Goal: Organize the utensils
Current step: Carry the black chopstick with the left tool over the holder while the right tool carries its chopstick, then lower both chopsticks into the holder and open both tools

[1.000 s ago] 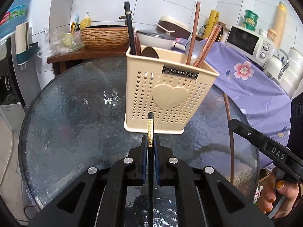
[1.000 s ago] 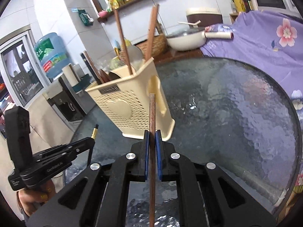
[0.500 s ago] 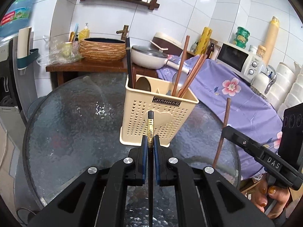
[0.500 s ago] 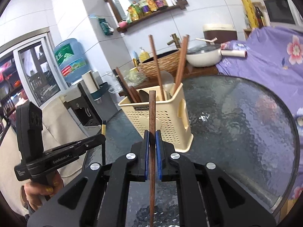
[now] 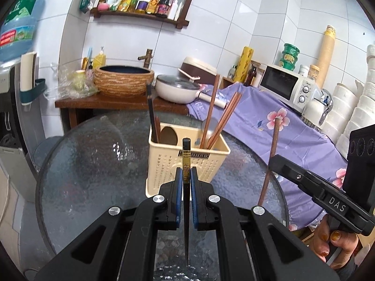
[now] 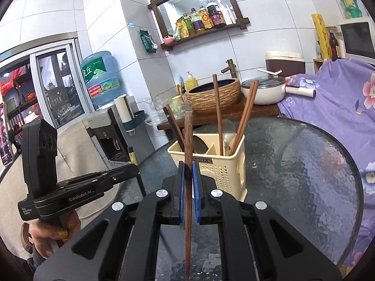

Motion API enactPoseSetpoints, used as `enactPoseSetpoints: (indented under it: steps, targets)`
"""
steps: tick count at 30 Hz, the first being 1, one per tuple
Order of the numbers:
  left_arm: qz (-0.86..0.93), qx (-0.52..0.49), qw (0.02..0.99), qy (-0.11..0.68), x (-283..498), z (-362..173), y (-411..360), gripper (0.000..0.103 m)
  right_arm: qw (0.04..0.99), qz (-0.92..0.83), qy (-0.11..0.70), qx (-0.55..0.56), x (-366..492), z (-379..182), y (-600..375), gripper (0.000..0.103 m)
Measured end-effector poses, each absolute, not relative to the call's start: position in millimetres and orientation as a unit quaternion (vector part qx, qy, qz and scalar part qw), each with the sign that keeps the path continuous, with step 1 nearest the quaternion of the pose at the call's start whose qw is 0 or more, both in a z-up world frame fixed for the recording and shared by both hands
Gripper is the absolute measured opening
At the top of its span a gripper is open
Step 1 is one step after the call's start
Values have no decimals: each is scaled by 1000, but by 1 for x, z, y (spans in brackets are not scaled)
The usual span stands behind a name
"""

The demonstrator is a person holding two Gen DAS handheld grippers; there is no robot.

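Utensil basket (image 5: 187,161) at 12 o'clock on glass table (image 5: 93,175). Left gripper (image 5: 186,182) clamps 1 black chopstick (image 5: 186,201); right gripper (image 6: 187,187) clamps 1 brown chopstick (image 6: 188,164). Risk: tips striking rim, toppling basket.

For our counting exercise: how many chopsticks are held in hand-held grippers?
2: a black chopstick in the left hand-held gripper, a brown chopstick in the right hand-held gripper. No other held one shows.
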State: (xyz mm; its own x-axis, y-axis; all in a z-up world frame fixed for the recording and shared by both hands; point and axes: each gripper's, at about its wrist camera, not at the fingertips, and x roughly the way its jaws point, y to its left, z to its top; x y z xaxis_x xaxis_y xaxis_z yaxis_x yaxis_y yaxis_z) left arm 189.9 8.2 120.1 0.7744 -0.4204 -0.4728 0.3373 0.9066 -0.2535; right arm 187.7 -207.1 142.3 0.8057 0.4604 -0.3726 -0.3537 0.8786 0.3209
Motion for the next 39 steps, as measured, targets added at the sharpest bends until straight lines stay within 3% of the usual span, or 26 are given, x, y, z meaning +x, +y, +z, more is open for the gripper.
enactPoseSetpoints:
  steps: [7, 23, 28, 39]
  targets:
    - [-209, -70, 945, 242, 192, 148, 6, 7, 950, 213, 199, 108, 196, 170, -206, 7]
    - [-159, -84, 970, 162, 247, 266, 14, 7, 983, 143, 79, 82, 264, 266, -197, 7]
    - [-132, -93, 973, 163, 274, 260, 13, 7, 991, 110, 58, 58, 286, 261, -185, 7]
    - [-135, -85, 961, 225, 299, 185, -1, 7, 988, 100, 105, 52, 306, 187, -178, 7]
